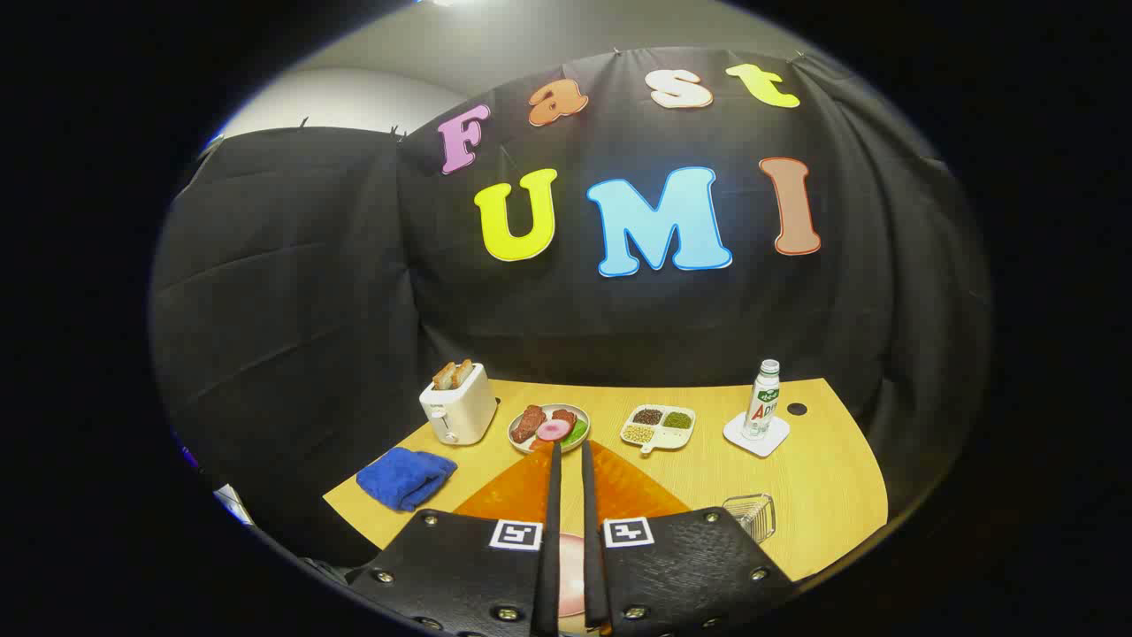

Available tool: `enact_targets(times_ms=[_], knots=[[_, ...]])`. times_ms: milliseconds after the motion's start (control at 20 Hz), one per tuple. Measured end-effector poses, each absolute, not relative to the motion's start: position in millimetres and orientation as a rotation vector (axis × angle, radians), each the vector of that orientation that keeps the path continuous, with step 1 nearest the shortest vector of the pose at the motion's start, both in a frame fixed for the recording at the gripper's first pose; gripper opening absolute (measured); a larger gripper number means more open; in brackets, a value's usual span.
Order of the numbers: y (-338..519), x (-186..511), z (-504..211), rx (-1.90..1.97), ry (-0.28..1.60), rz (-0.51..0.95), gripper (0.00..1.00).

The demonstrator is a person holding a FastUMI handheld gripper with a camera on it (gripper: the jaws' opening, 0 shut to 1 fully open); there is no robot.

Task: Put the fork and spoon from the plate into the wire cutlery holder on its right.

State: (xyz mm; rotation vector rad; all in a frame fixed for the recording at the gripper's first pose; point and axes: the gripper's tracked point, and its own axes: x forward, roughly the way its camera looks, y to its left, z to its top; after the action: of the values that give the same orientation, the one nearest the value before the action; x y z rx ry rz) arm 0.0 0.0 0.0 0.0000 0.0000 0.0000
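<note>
Nearby, the hand-held gripper (fingers nearly together, grasping nothing) hovers left of the clear-looking wire cutlery holder.

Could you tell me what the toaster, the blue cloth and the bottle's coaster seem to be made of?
The toaster looks like smooth cream plastic, judging by its even, soft sheen. The blue cloth seems a plush towel fabric: matte, folded, rumpled. The coaster is white and flat; plastic or ceramic, unclear. The gripper hovers nearly closed, holding nothing.
</note>
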Motion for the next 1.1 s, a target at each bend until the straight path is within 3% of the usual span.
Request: enact_targets(times_ms=[1100], knots=[[5, -11, -22, 0.008, 0.039, 0.006, 0.11]])
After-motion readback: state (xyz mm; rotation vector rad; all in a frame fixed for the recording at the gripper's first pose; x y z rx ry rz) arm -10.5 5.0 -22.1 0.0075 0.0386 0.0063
